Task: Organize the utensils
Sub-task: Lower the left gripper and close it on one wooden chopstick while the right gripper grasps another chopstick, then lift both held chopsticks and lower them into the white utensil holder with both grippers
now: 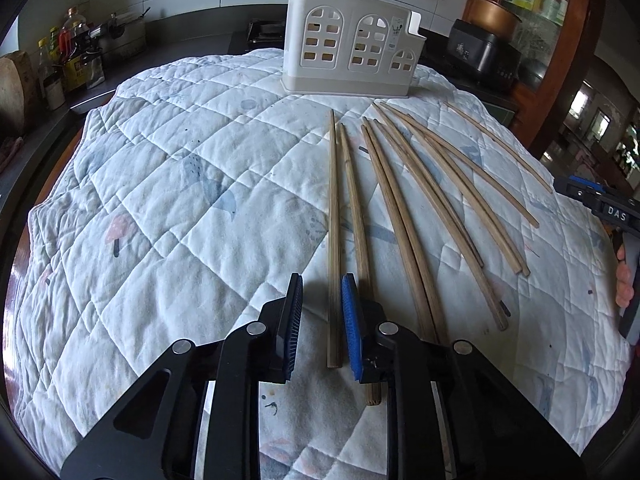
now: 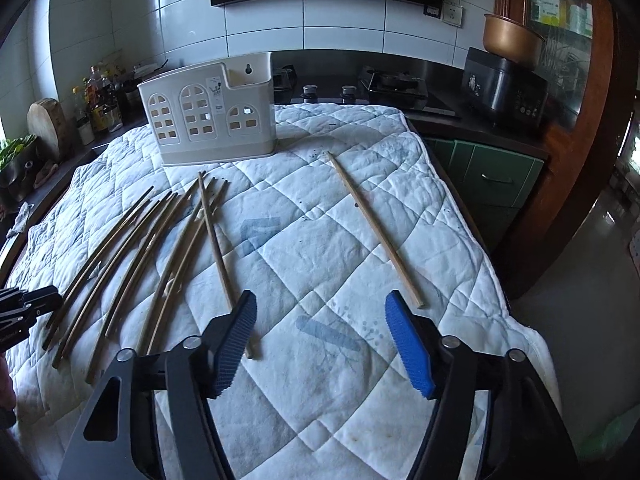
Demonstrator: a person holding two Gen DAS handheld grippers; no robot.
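Several wooden chopsticks (image 1: 404, 216) lie fanned out on a white quilted cloth (image 1: 180, 200). Behind them stands a cream utensil holder (image 1: 348, 56) with window-shaped cut-outs. My left gripper (image 1: 322, 278) hangs low over the leftmost chopstick (image 1: 334, 208), which runs between its narrowly parted jaws; the left pad stands clear of it. In the right wrist view the fan of chopsticks (image 2: 160, 248) is at the left, the holder (image 2: 208, 120) behind it, and a lone chopstick (image 2: 376, 228) lies apart to the right. My right gripper (image 2: 320, 296) is open over bare cloth between them, holding nothing.
The cloth (image 2: 340, 360) covers a table that drops off at its right edge to a tiled floor. Behind it run a dark counter with bottles (image 2: 100, 96), a round wooden board (image 2: 48, 124), a gas stove (image 2: 396, 84) and a black cooker (image 2: 504, 88).
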